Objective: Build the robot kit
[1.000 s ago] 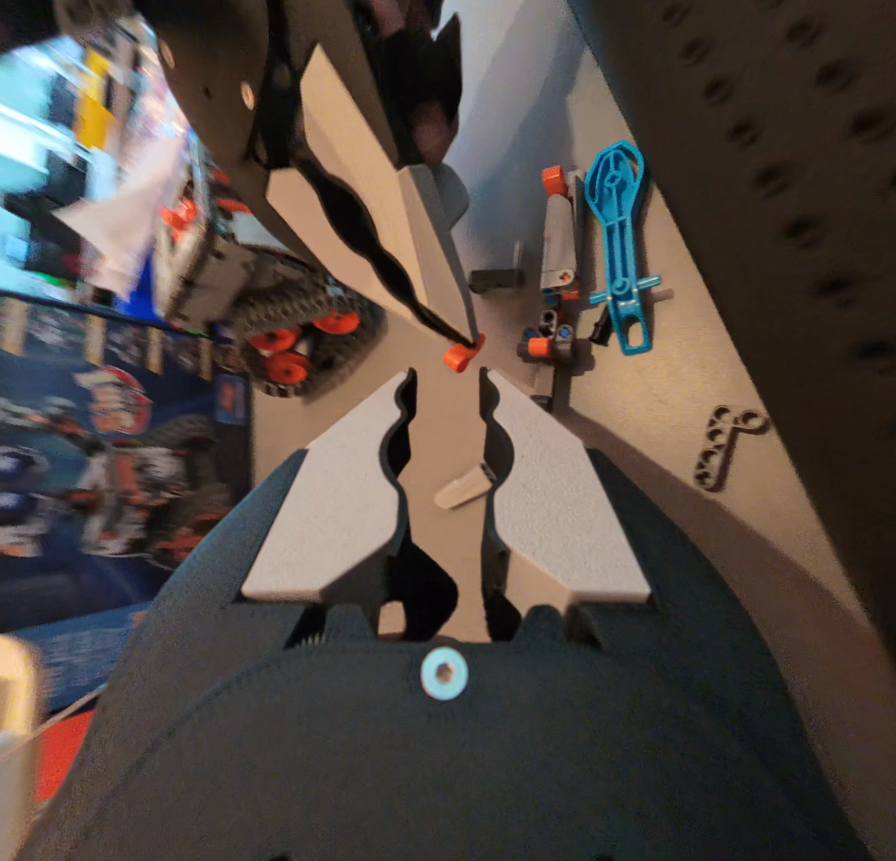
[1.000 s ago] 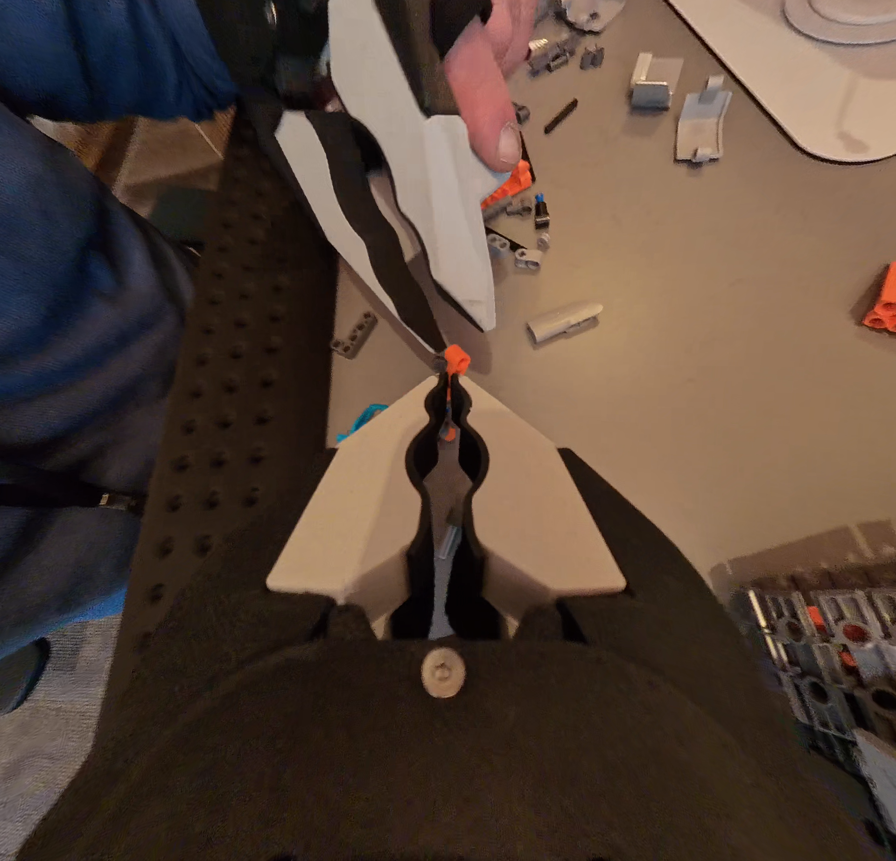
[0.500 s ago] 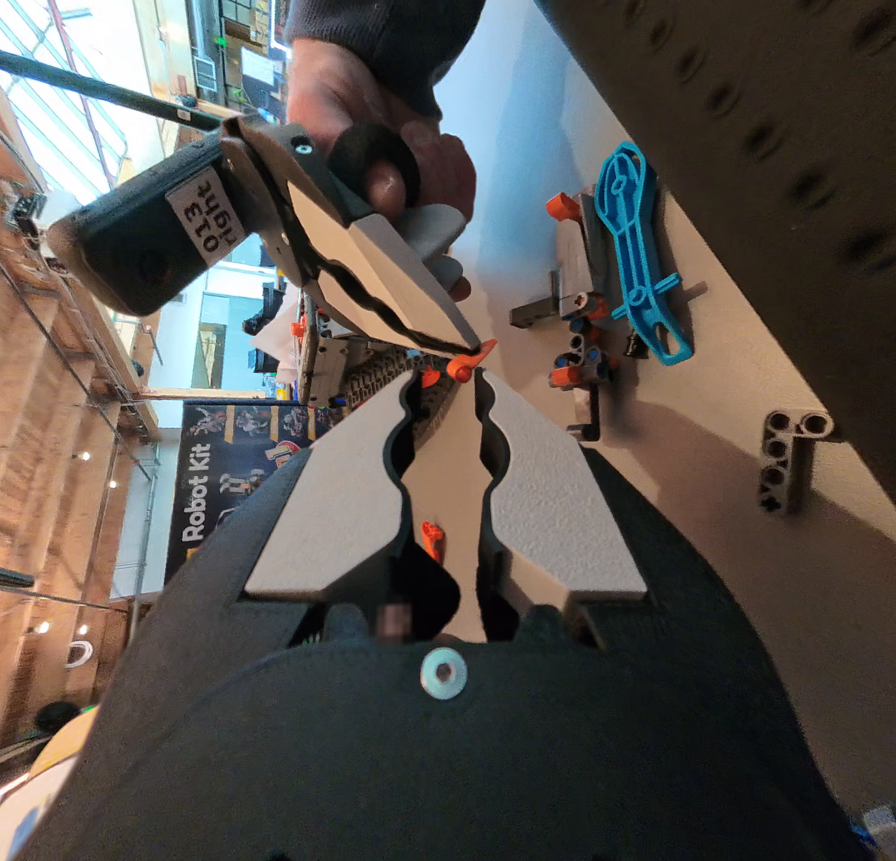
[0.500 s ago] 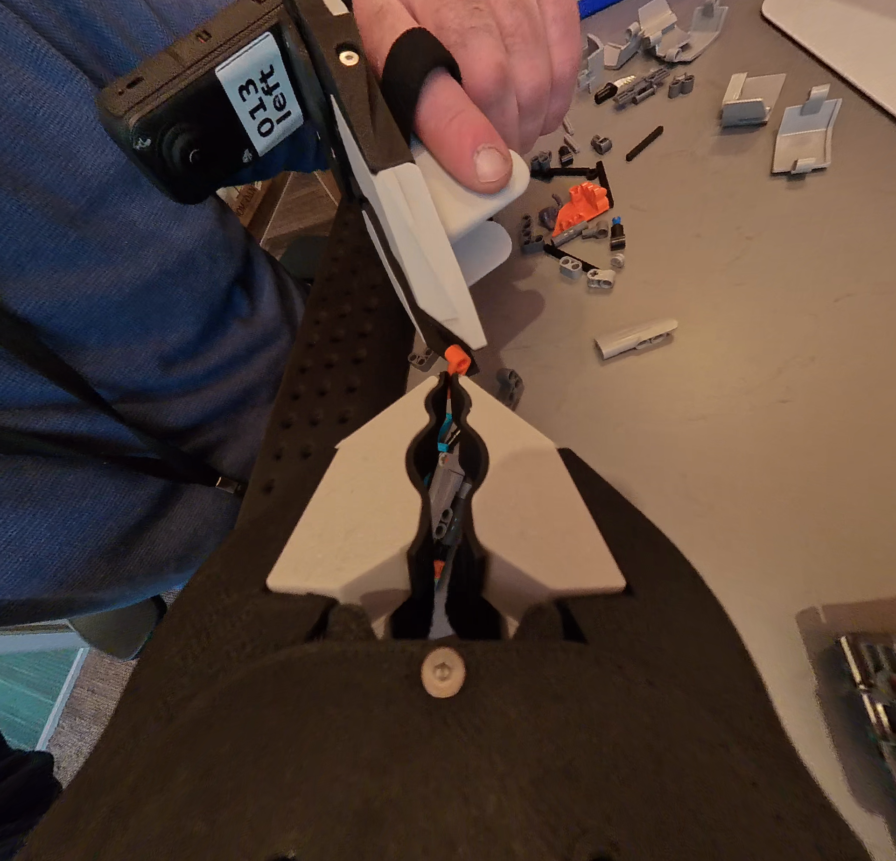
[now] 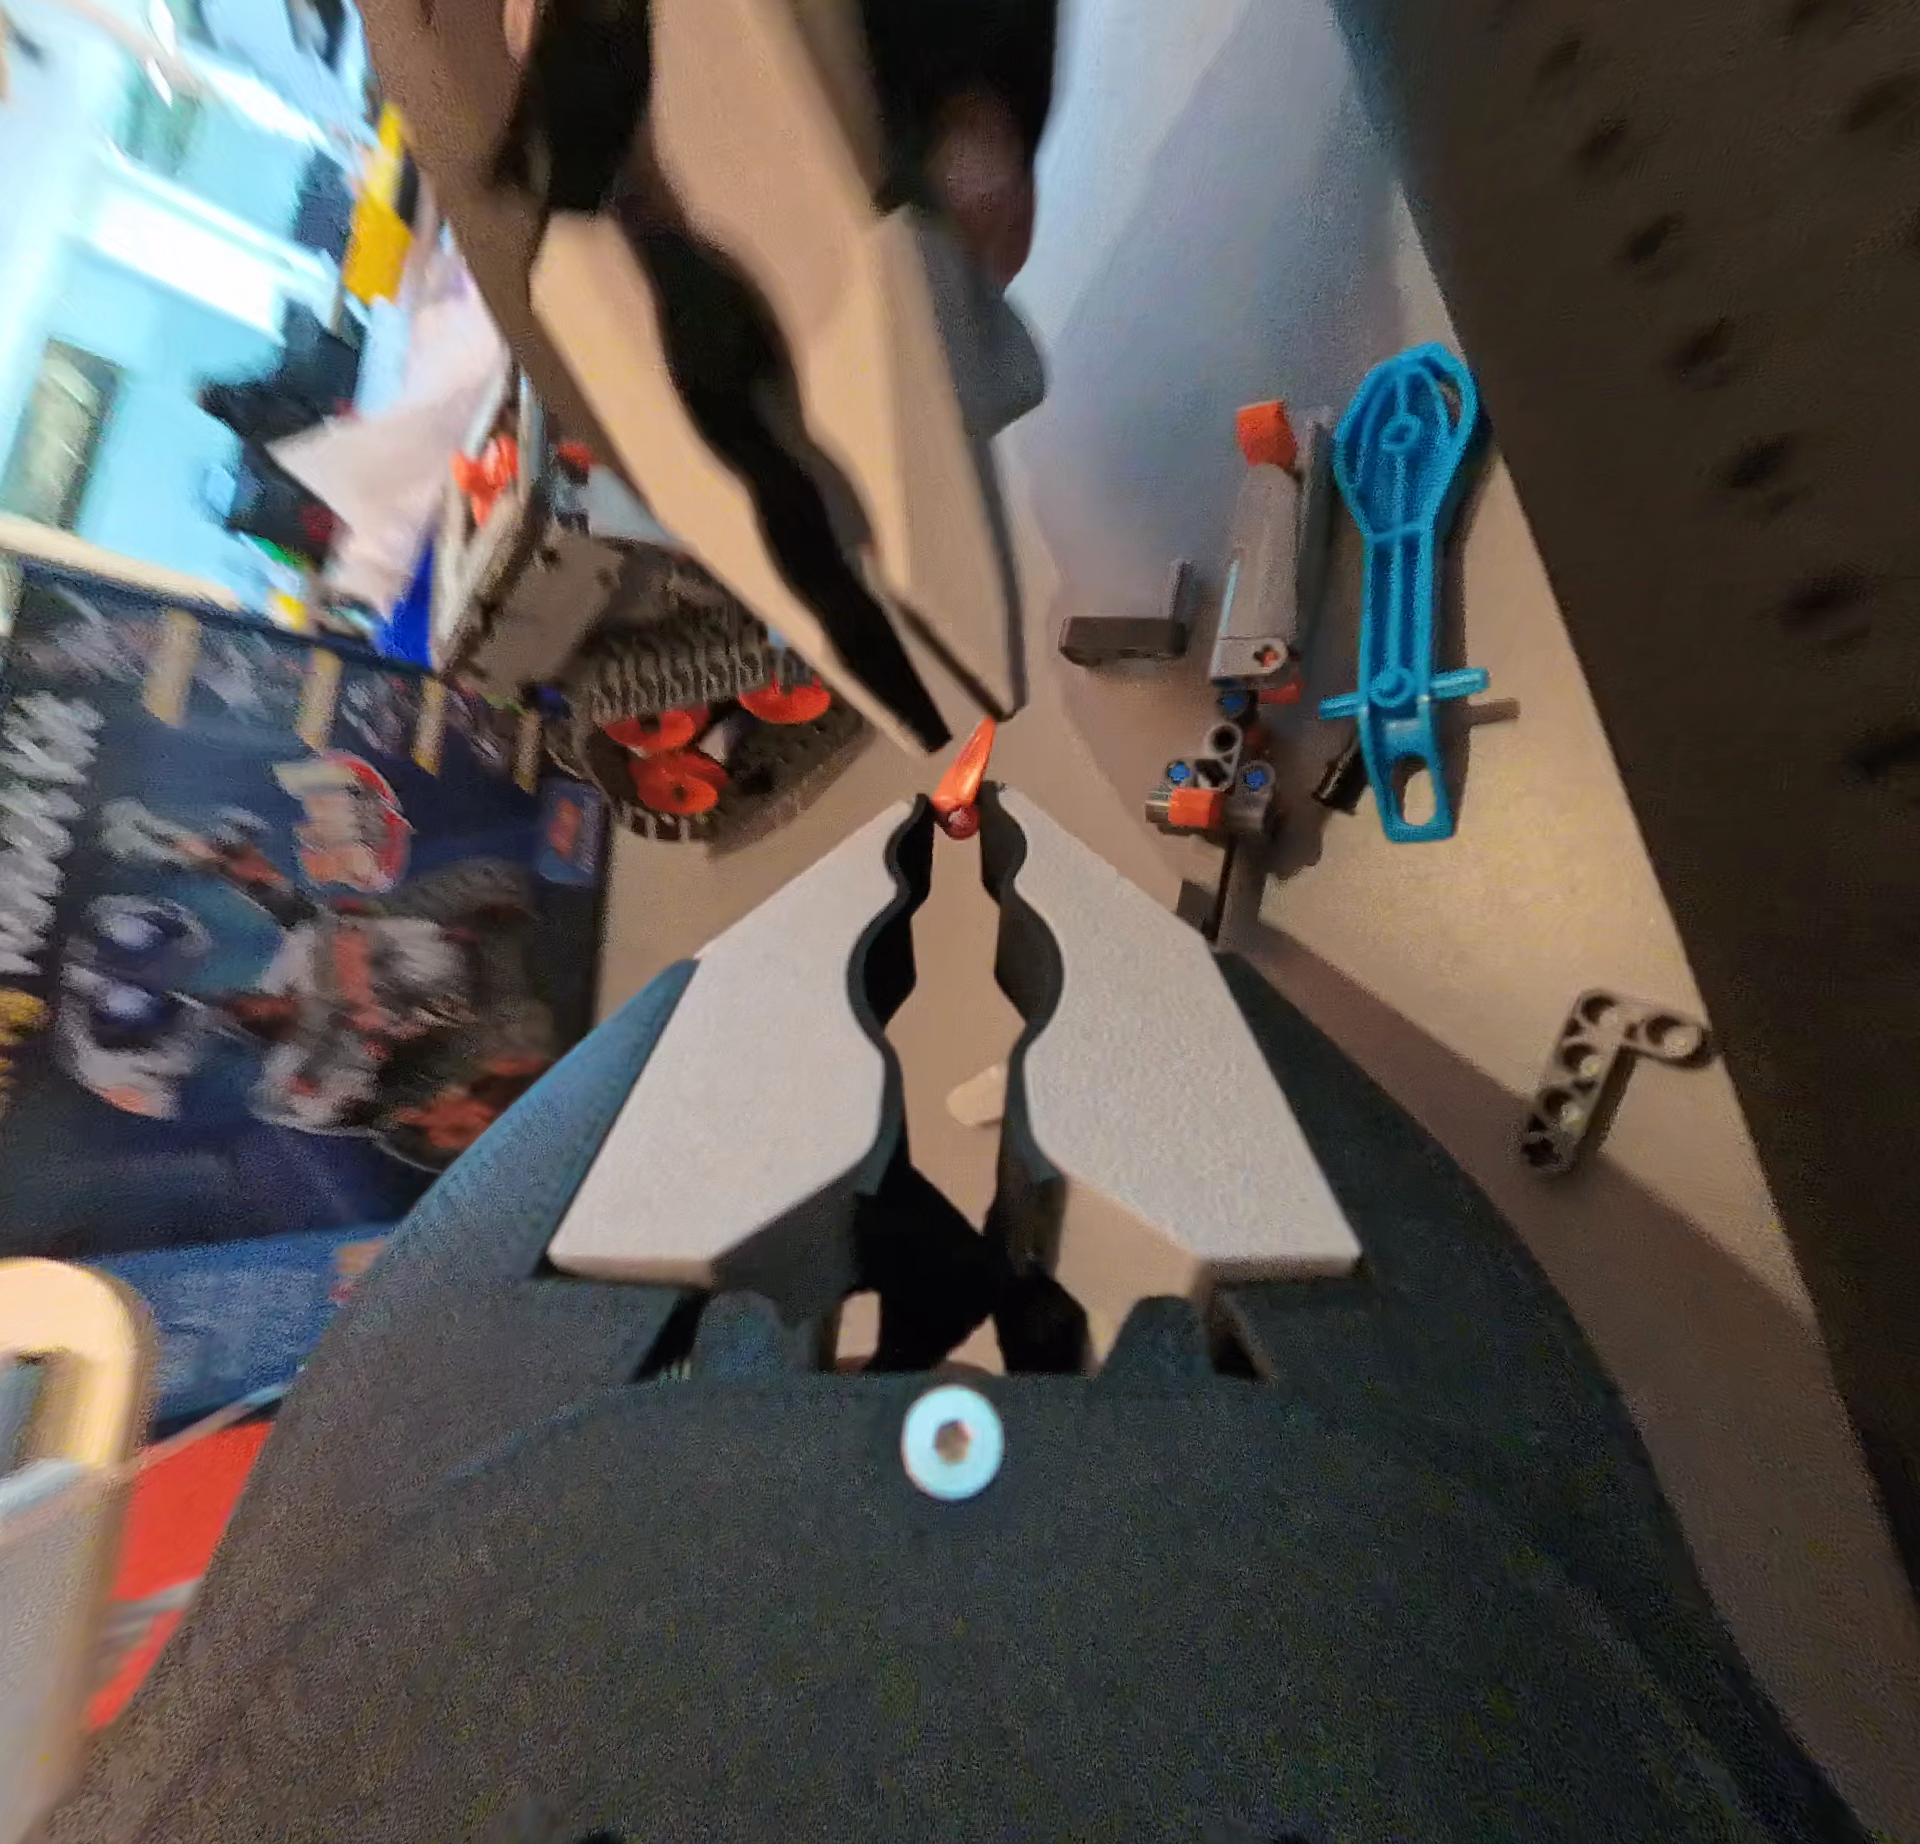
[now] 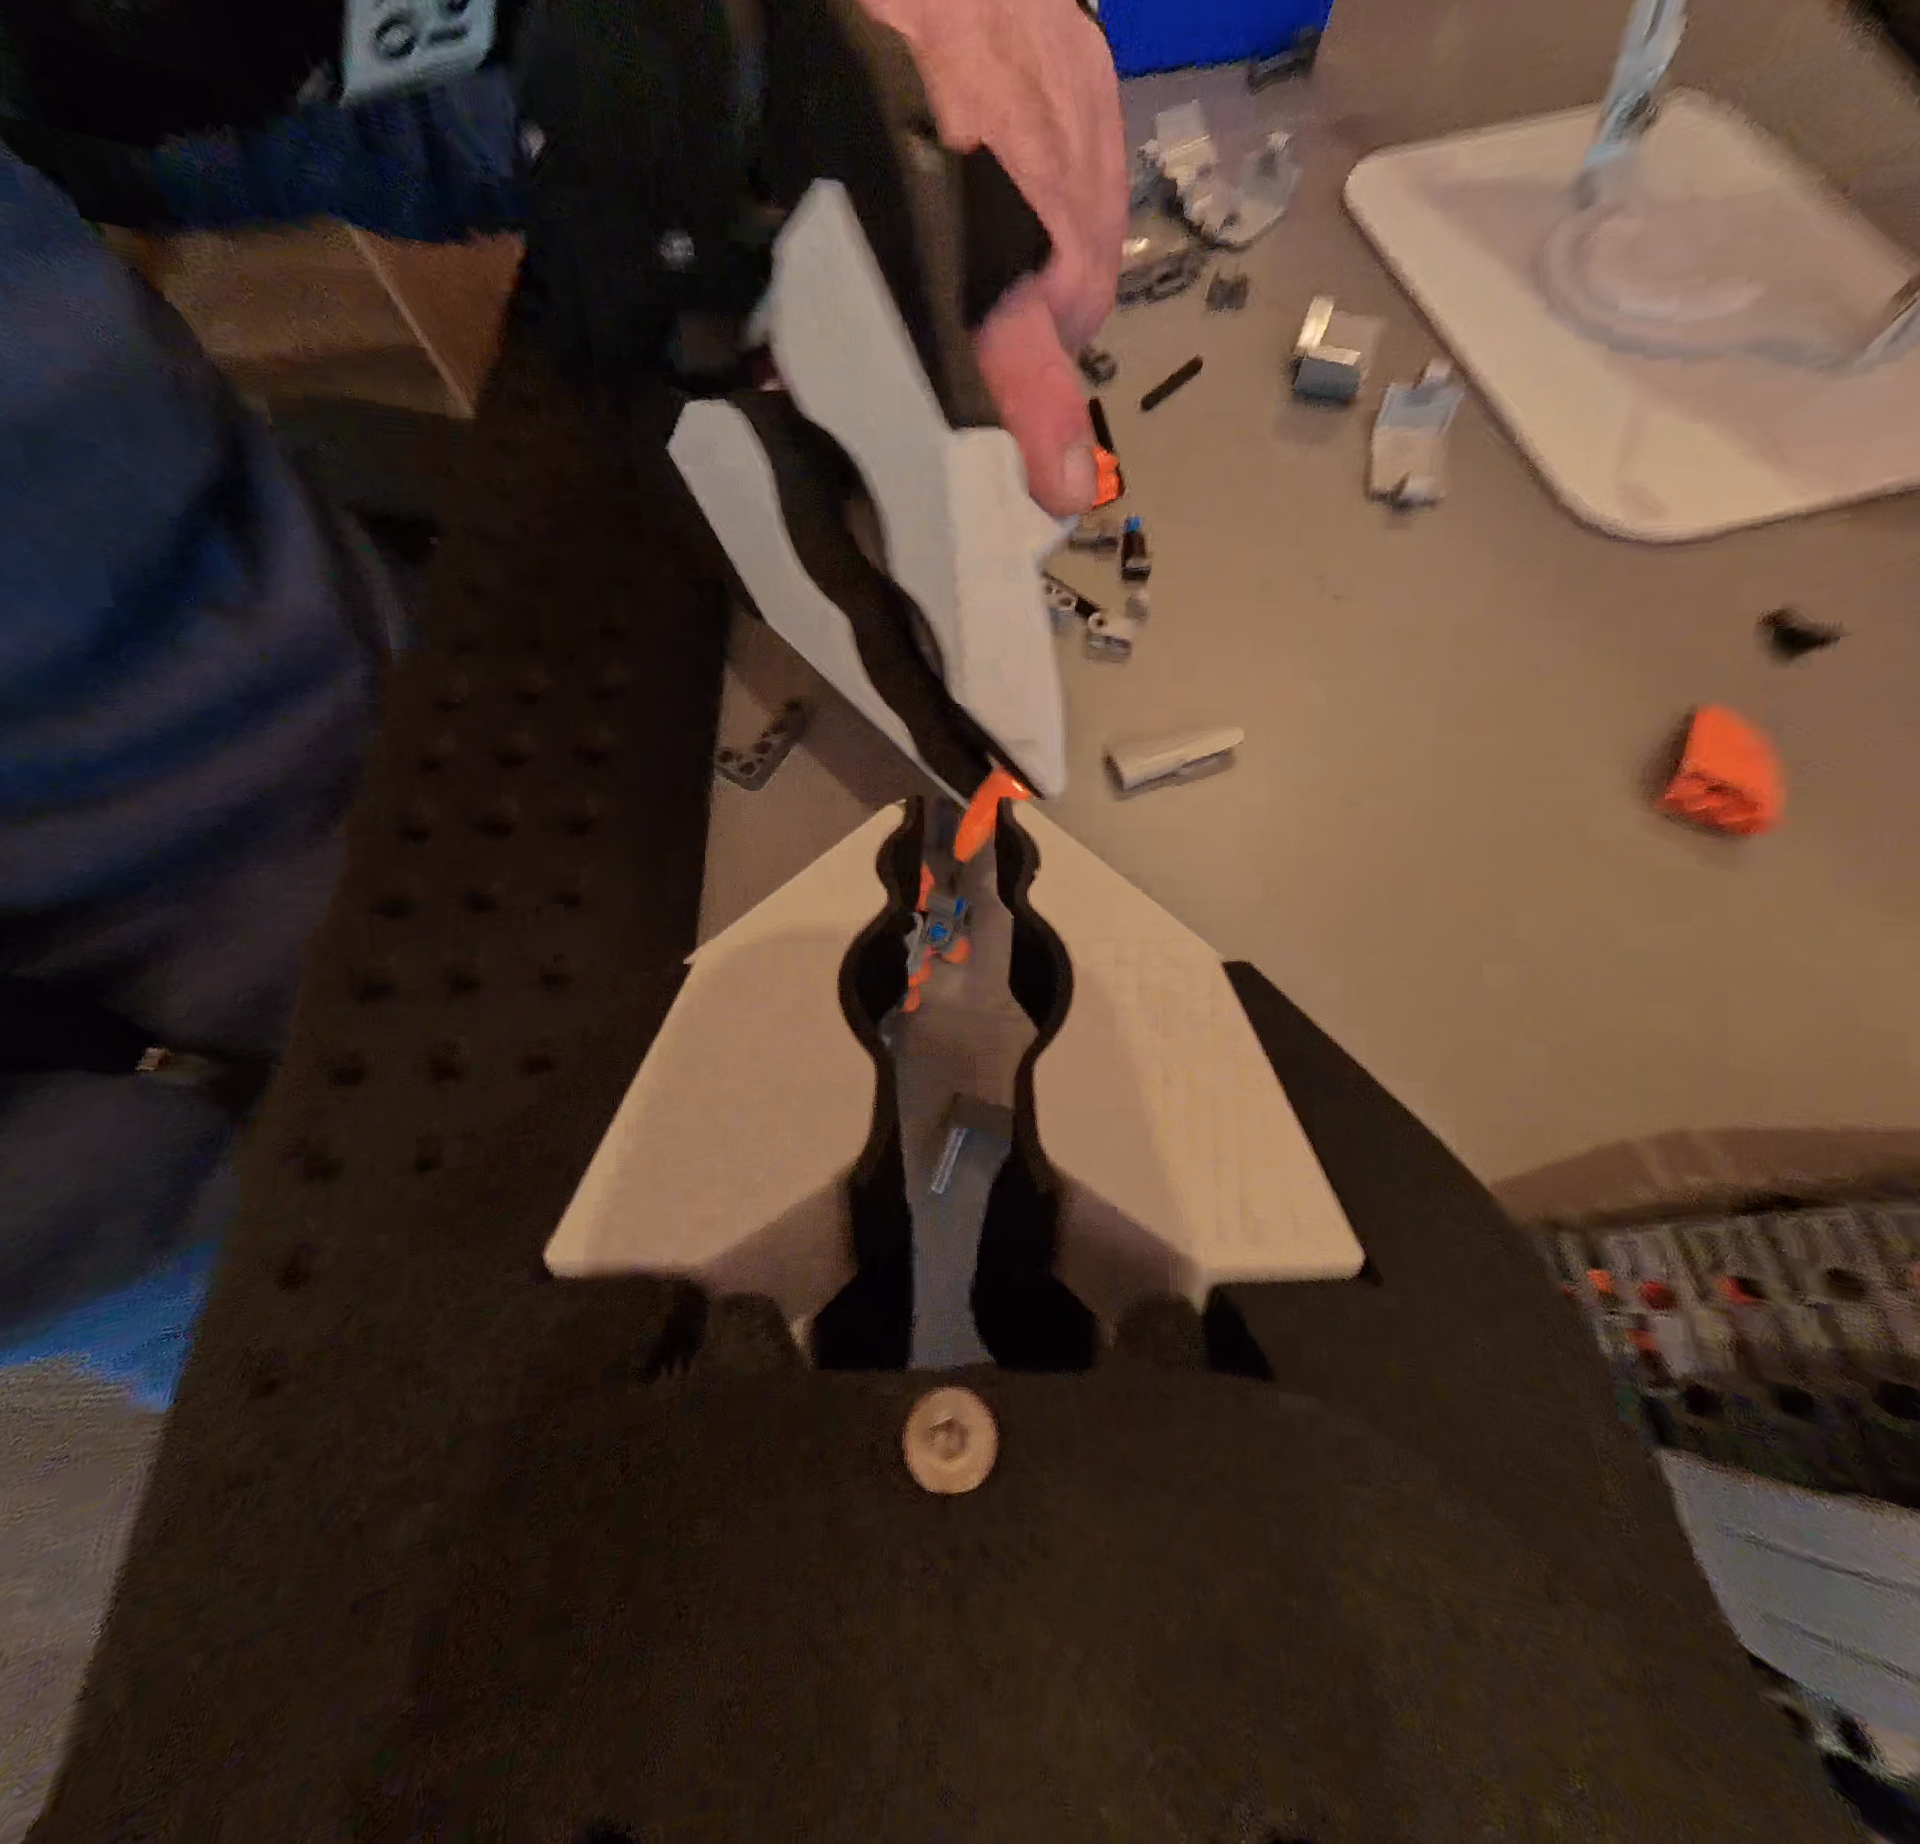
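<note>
A small orange building-toy pin (image 5: 961, 781) sits between the two grippers, which meet tip to tip above the tan table (image 6: 1403, 963). My left gripper (image 5: 958, 805) is closed narrowly on the pin's lower end. In the right wrist view the left gripper (image 6: 997, 771) comes in from the top, held by a hand, with the pin (image 6: 985, 807) sticking out of its tips. My right gripper (image 6: 958, 807) has its jaws slightly apart around the pin's free end. It also shows blurred in the left wrist view (image 5: 971, 726).
On the table lie a blue lever-shaped piece (image 5: 1397, 589), a grey L beam (image 5: 1600, 1077), a tracked model (image 5: 686, 682), a printed box (image 5: 260, 911), a grey tube (image 6: 1174, 755), an orange lump (image 6: 1720, 771), small loose parts (image 6: 1101, 589) and a white stand base (image 6: 1662, 340). A black perforated mat (image 6: 499, 859) borders the left. The tips of both grippers are at nearly the same place. Both grippers' tips are roughly 20 cm from the orange lump (image 6: 1720, 771).
The right gripper, which was shut on the orange pin, has opened. The left gripper, which was open, has closed on the pin. Both views have swung and blurred.
</note>
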Motion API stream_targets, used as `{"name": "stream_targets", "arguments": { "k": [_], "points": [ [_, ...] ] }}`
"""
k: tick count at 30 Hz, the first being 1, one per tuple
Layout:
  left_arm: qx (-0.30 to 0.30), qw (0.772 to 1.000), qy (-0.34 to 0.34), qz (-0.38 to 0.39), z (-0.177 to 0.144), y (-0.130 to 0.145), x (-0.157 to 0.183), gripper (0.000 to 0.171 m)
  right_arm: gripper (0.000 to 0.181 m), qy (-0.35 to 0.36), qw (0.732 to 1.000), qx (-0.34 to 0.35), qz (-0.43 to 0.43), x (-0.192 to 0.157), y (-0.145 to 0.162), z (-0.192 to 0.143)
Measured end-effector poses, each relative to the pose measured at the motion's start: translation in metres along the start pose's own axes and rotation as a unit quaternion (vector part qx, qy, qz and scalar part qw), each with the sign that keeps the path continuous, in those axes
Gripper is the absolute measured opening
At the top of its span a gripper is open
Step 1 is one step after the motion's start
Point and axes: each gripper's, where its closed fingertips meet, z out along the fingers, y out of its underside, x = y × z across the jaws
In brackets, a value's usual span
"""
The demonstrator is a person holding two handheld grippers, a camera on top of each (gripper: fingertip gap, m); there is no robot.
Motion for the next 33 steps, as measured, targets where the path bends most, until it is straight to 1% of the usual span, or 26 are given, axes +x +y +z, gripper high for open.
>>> {"name": "stream_targets", "arguments": {
  "k": [2, 4, 6, 8, 10, 12, 16, 17, 19, 21, 23, 24, 26, 28, 31, 33],
  "points": [
    [-0.010, 0.998, 0.029, -0.056, 0.003, 0.007, 0.001, 0.007, 0.013, 0.058, 0.996, 0.001, -0.064, -0.001, -0.008, -0.003],
    [-0.003, 0.994, 0.043, -0.102, 0.003, 0.007, 0.001, 0.007, 0.013, 0.131, 0.982, -0.022, -0.135, 0.003, -0.007, -0.005],
    [0.000, 0.989, 0.061, -0.137, 0.004, 0.005, 0.001, 0.007, 0.013, 0.172, 0.968, -0.046, -0.176, 0.003, -0.005, -0.004],
    [0.003, 0.983, 0.078, -0.165, 0.003, 0.003, 0.003, 0.007, 0.013, 0.200, 0.957, -0.061, -0.201, 0.005, -0.004, -0.001],
    [0.013, 0.978, 0.089, -0.188, 0.003, -0.001, 0.003, 0.007, 0.009, 0.231, 0.941, -0.093, -0.230, 0.012, 0.003, 0.001],
    [0.010, 0.974, 0.097, -0.204, 0.002, 0.000, 0.002, 0.006, 0.004, 0.244, 0.930, -0.102, -0.256, 0.012, 0.003, 0.004],
    [0.013, 0.968, 0.114, -0.223, 0.001, 0.001, 0.004, 0.007, 0.001, 0.263, 0.911, -0.120, -0.294, 0.011, 0.003, 0.005],
    [0.012, 0.968, 0.119, -0.221, 0.001, 0.001, 0.005, 0.006, 0.001, 0.262, 0.911, -0.120, -0.294, 0.011, 0.003, 0.006],
    [0.008, 0.969, 0.125, -0.214, 0.002, 0.001, 0.008, 0.006, 0.000, 0.251, 0.924, -0.111, -0.266, 0.009, 0.006, 0.006],
    [0.025, 0.971, 0.122, -0.206, 0.000, -0.002, 0.007, 0.008, 0.000, 0.242, 0.941, -0.076, -0.224, 0.008, 0.003, 0.004],
    [0.044, 0.971, 0.123, -0.201, -0.003, -0.006, 0.007, 0.012, 0.000, 0.218, 0.961, -0.032, -0.169, 0.004, -0.001, -0.001],
    [0.042, 0.972, 0.121, -0.195, -0.003, -0.005, 0.007, 0.009, 0.000, 0.210, 0.967, -0.016, -0.146, 0.004, -0.002, -0.003],
    [0.043, 0.971, 0.138, -0.189, -0.003, -0.006, 0.015, 0.009, 0.000, 0.187, 0.977, -0.002, -0.102, 0.001, 0.000, -0.005],
    [0.037, 0.972, 0.149, -0.176, -0.003, -0.004, 0.023, 0.012, 0.000, 0.158, 0.985, 0.000, -0.066, -0.005, 0.006, -0.003],
    [0.046, 0.970, 0.170, -0.170, -0.005, -0.007, 0.031, 0.016, 0.000, 0.119, 0.992, -0.003, -0.029, -0.016, 0.016, 0.003],
    [0.042, 0.968, 0.179, -0.168, -0.003, -0.005, 0.035, 0.017, 0.000, 0.122, 0.992, -0.022, -0.024, -0.015, 0.026, 0.007]
  ]
}}
